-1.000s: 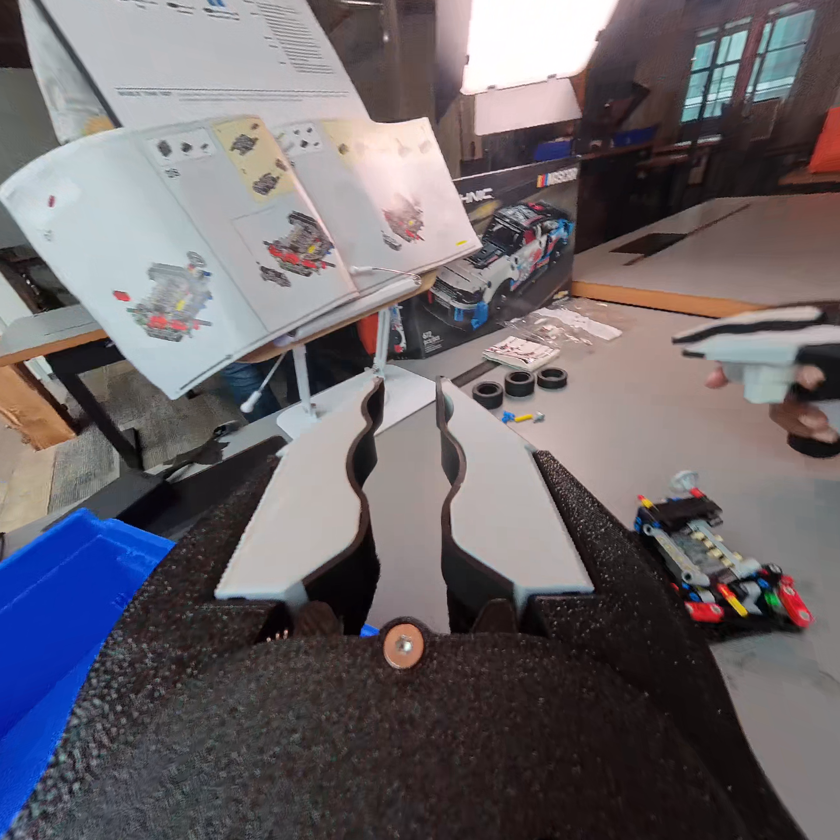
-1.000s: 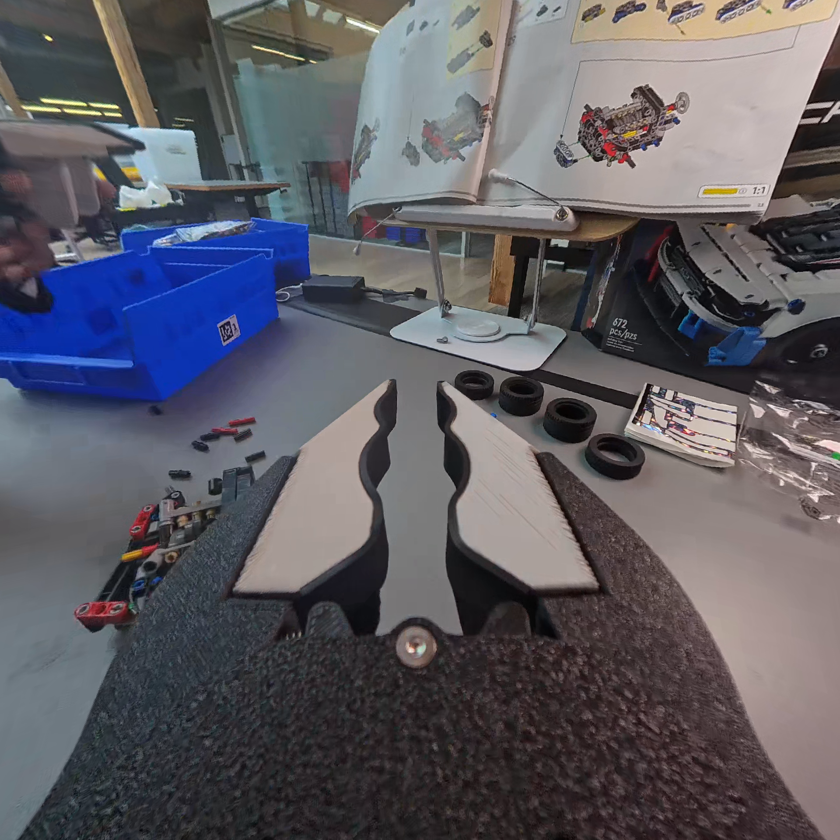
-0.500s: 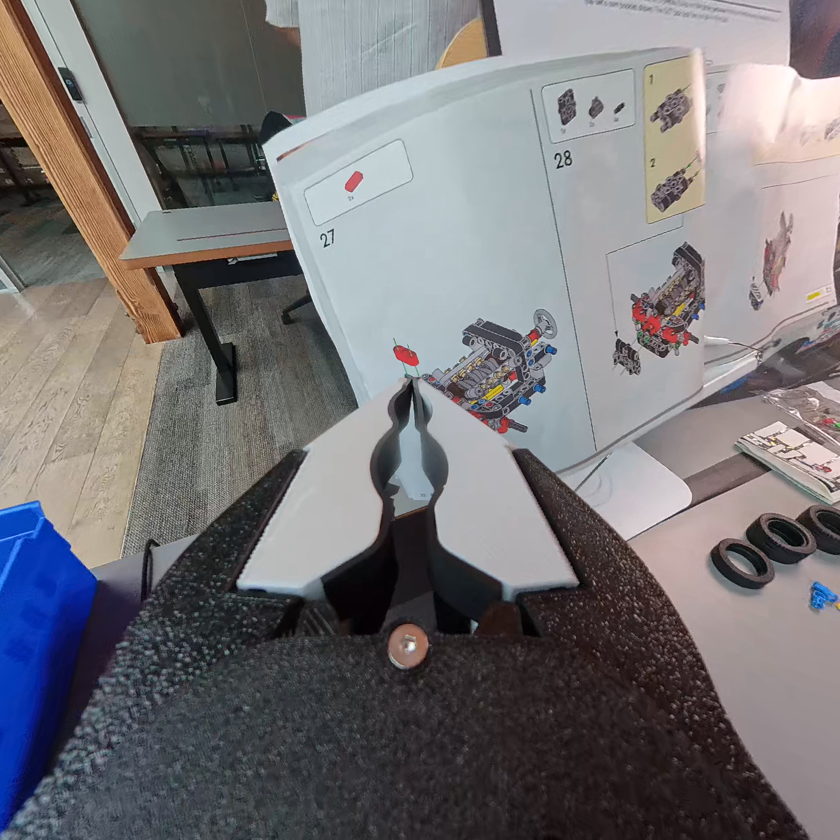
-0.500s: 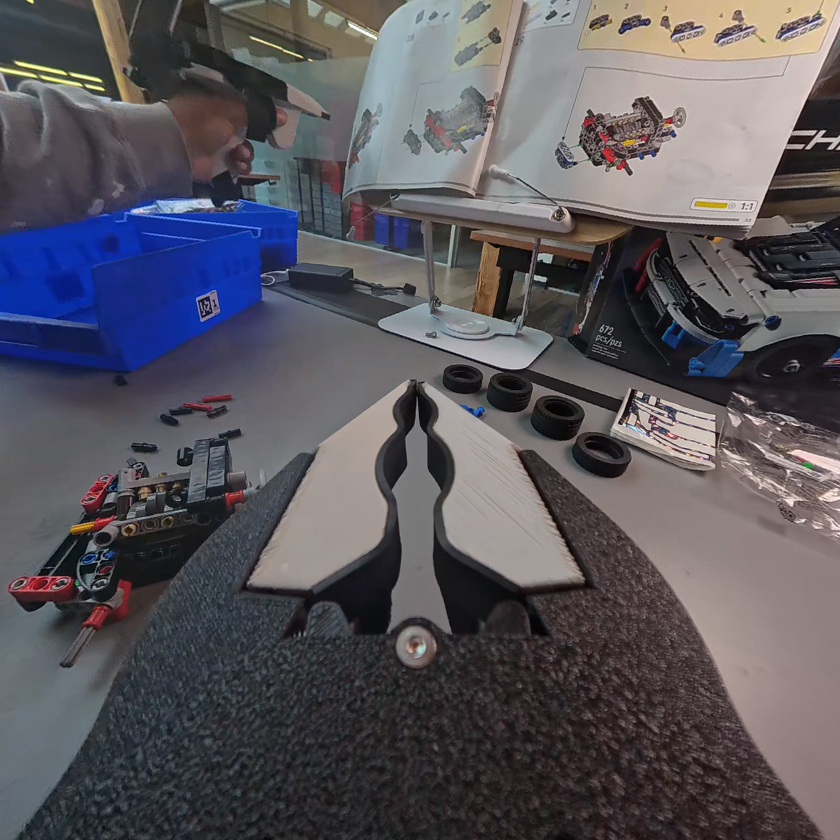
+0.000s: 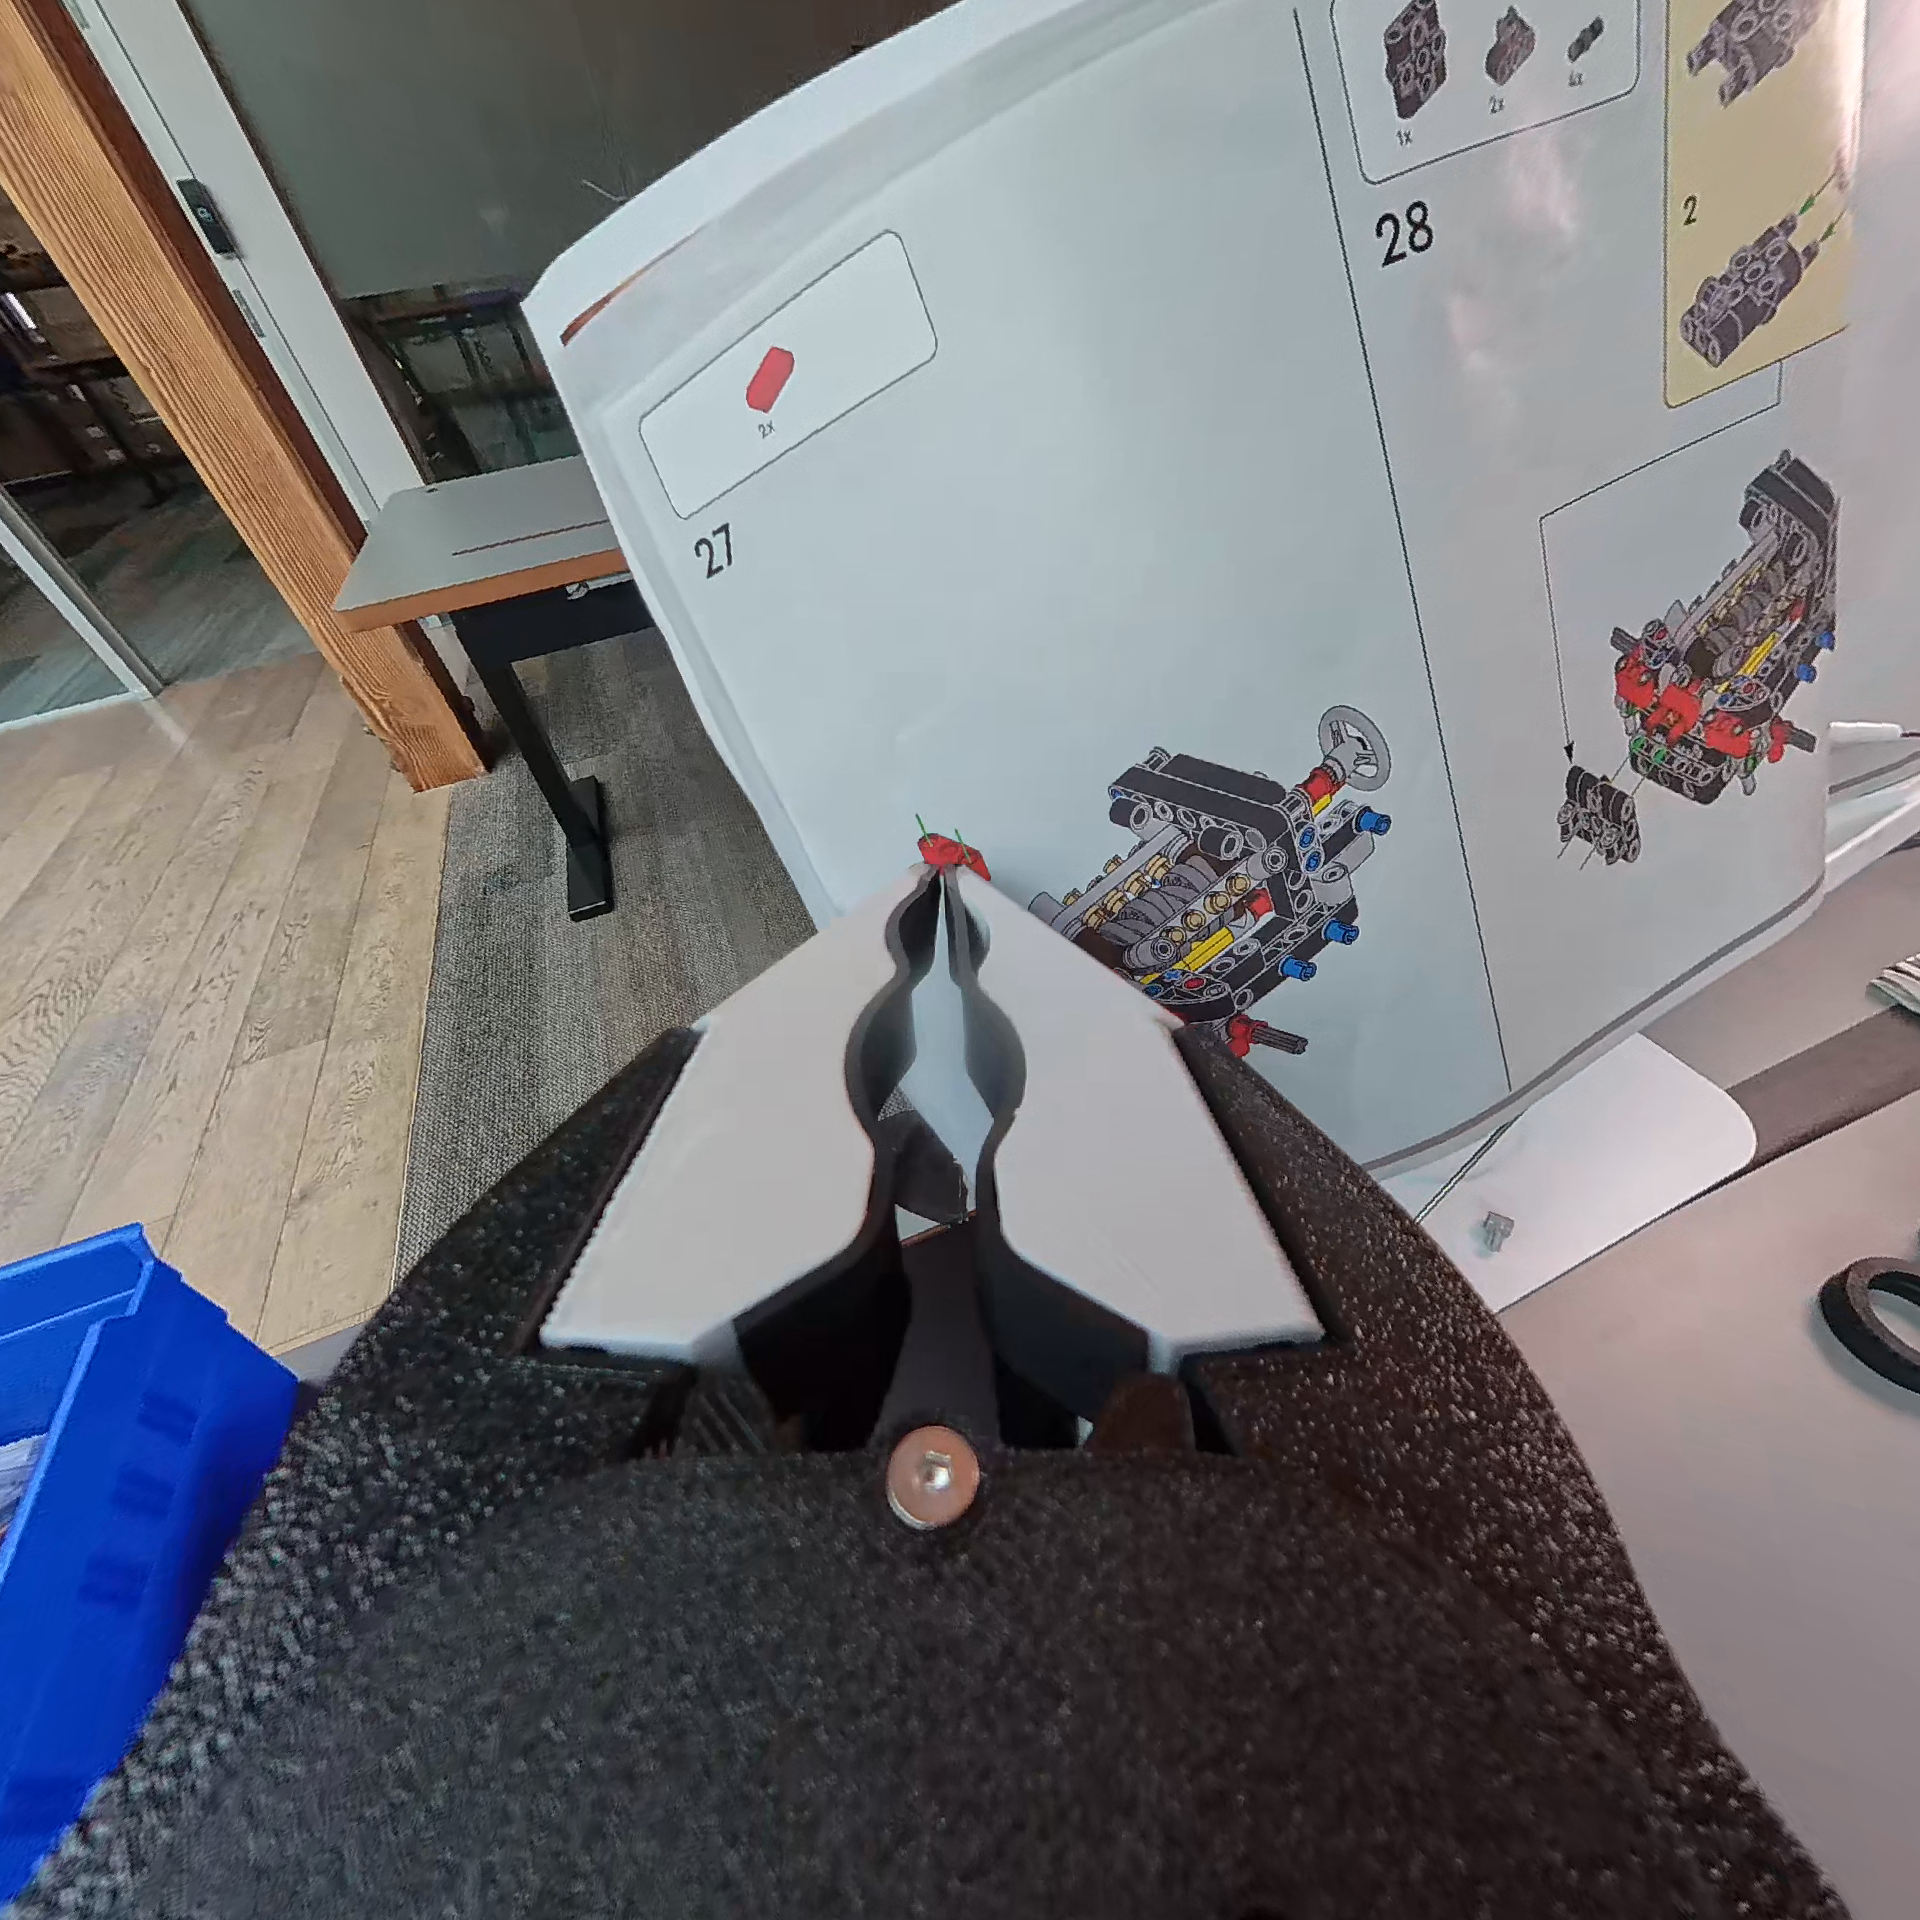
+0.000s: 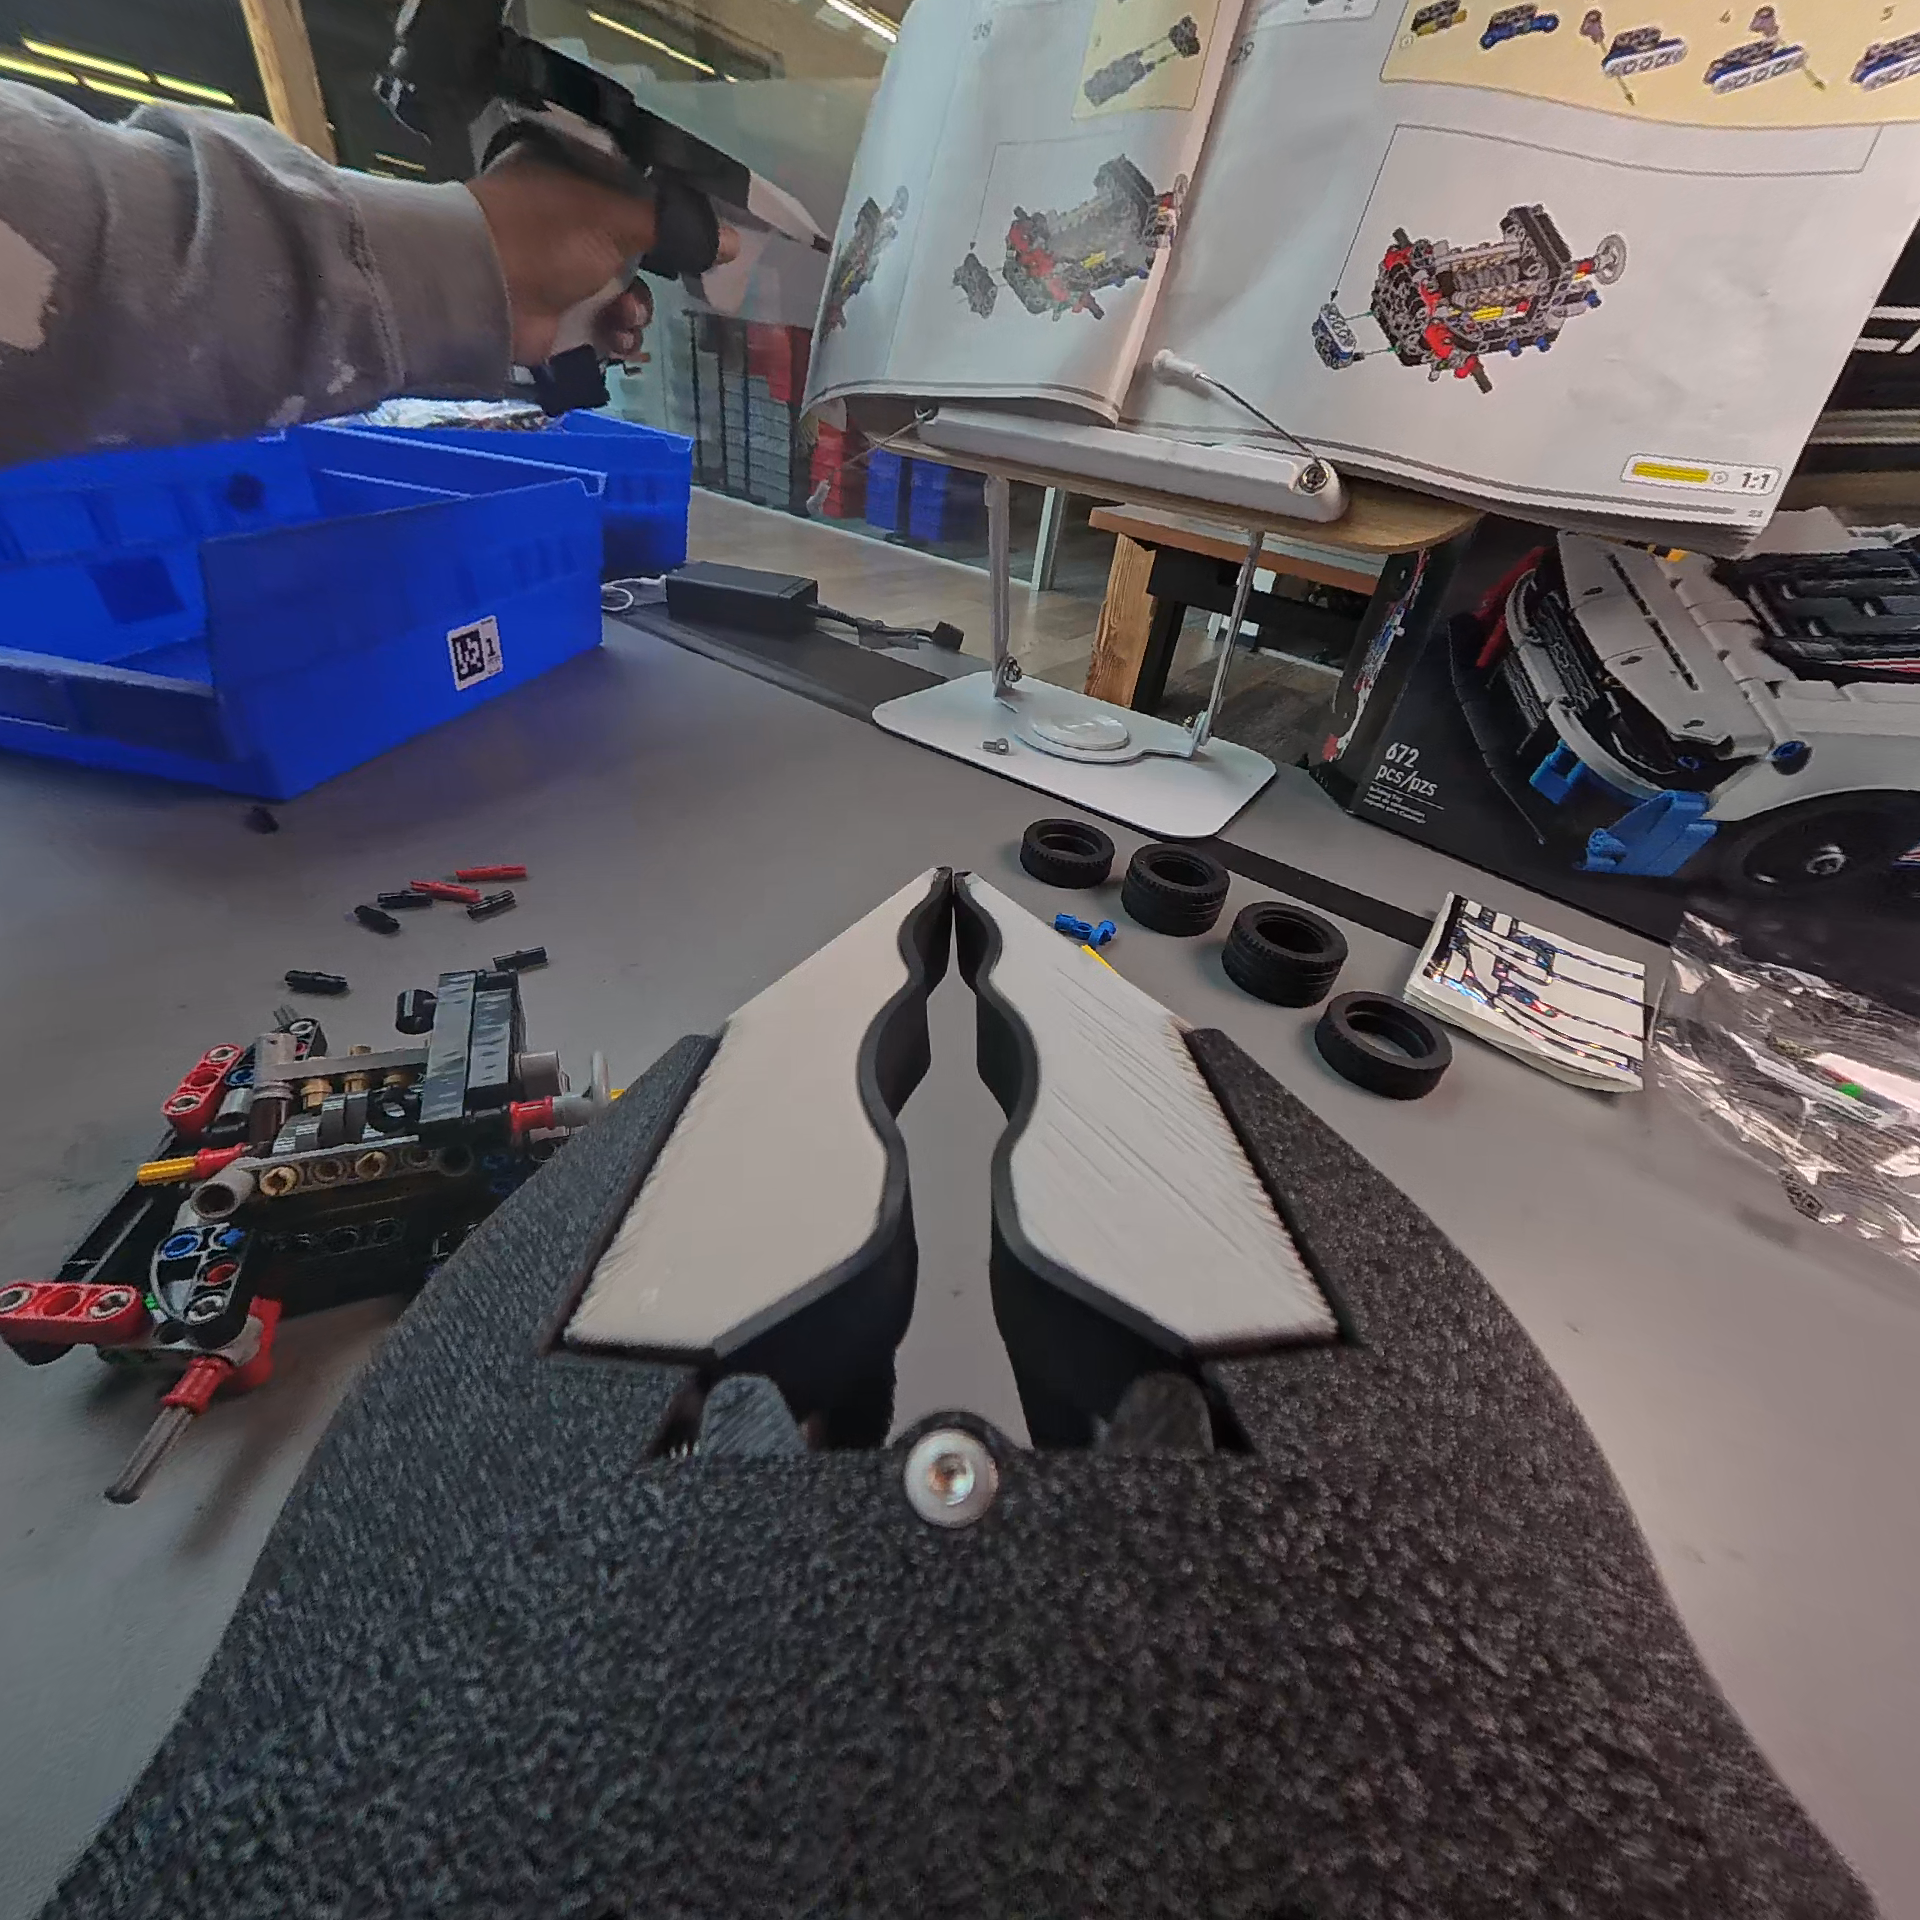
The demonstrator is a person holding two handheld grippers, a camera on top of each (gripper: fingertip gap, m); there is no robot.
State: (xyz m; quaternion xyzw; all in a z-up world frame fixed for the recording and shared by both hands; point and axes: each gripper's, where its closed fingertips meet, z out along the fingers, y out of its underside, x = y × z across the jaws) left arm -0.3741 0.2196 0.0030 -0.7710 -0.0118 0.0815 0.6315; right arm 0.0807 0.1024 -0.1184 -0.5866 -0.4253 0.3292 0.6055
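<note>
Both are closed: the left hand-held gripper (image 5: 943, 883) pinches the booklet page (image 5: 1039, 623) at its tips (thin paper, so lightly seems wise), while the right hand-held gripper (image 6: 951, 883) is empty above the bench (image 6: 727, 831), with tyres (image 6: 1174, 888) just ahead.

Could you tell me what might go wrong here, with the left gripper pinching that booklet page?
1. The left gripper is shut on the left page of the booklet, which already bows; a hard pull might crease or tear it.
2. The booklet rests on a thin-legged stand; tugging could tip it toward the tyres below.
3. The right gripper, shut and empty, hangs low beside the brick assembly; a sideways drift could knock the loose pins.
</note>
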